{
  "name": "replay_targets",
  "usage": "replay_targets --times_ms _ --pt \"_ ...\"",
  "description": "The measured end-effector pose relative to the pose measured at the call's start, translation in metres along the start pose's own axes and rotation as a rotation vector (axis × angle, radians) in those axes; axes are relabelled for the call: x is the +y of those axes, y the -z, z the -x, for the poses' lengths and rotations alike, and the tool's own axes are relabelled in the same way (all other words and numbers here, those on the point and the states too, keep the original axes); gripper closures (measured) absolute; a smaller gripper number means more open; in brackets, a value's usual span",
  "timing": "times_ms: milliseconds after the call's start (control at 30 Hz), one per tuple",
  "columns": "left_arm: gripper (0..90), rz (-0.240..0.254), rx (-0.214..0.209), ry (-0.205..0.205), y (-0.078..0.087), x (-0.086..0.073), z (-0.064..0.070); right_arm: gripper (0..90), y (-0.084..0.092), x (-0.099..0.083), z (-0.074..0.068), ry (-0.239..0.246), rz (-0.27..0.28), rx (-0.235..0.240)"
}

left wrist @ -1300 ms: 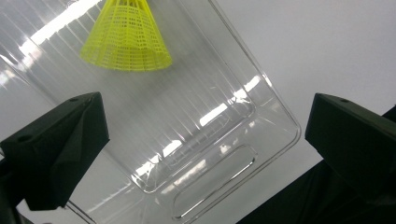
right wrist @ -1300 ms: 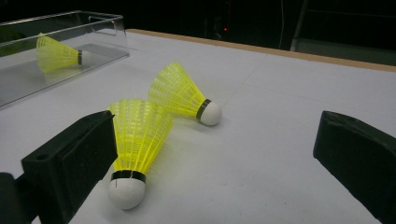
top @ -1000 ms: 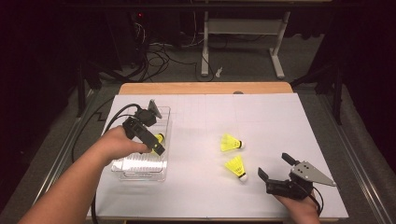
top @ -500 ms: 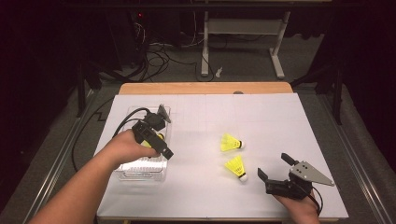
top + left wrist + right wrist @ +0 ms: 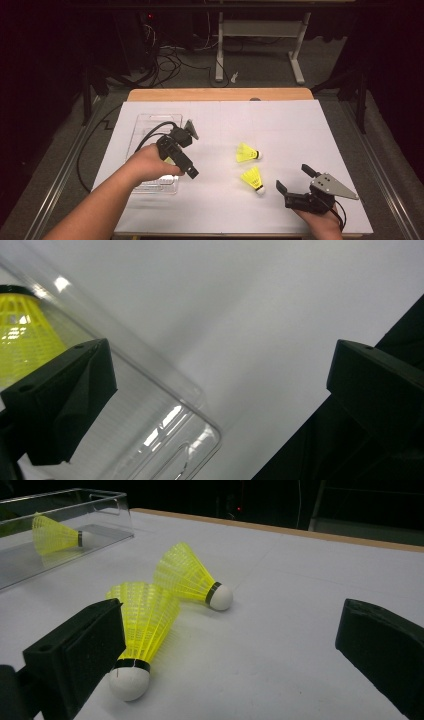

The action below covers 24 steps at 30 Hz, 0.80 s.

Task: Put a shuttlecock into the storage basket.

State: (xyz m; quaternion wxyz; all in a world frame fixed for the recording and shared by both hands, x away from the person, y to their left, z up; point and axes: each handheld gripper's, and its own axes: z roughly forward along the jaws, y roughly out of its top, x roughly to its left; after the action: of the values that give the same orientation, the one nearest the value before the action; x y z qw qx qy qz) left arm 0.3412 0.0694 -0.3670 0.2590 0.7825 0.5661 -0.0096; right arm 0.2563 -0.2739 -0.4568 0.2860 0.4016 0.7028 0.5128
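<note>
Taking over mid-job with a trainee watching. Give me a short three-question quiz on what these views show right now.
1. How many yellow shuttlecocks lie loose on the white sheet?
2. True or false: the right gripper is clamped on a shuttlecock.
3. Where is the third shuttlecock? A) in the clear tray B) between the left gripper's jaws C) on the floor

Key: 1. Two, the farther shuttlecock and the nearer shuttlecock. 2. False; its jaws stand open, empty. 3. A.

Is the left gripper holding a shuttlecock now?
No, the left gripper is open with only the clear tray between its jaws.
</note>
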Motion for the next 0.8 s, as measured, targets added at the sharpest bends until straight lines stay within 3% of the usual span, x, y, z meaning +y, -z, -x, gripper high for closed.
replay_targets --times_ms 333,800 --pt "0.6 -0.017 -0.031 -0.048 -0.008 0.004 0.03 0.2 0.003 -0.001 0.001 -0.004 0.002 -0.006" --pt "0.6 -0.022 -0.053 -0.085 -0.022 0.012 0.057 0.2 0.007 -0.001 0.002 0.002 0.008 -0.006"
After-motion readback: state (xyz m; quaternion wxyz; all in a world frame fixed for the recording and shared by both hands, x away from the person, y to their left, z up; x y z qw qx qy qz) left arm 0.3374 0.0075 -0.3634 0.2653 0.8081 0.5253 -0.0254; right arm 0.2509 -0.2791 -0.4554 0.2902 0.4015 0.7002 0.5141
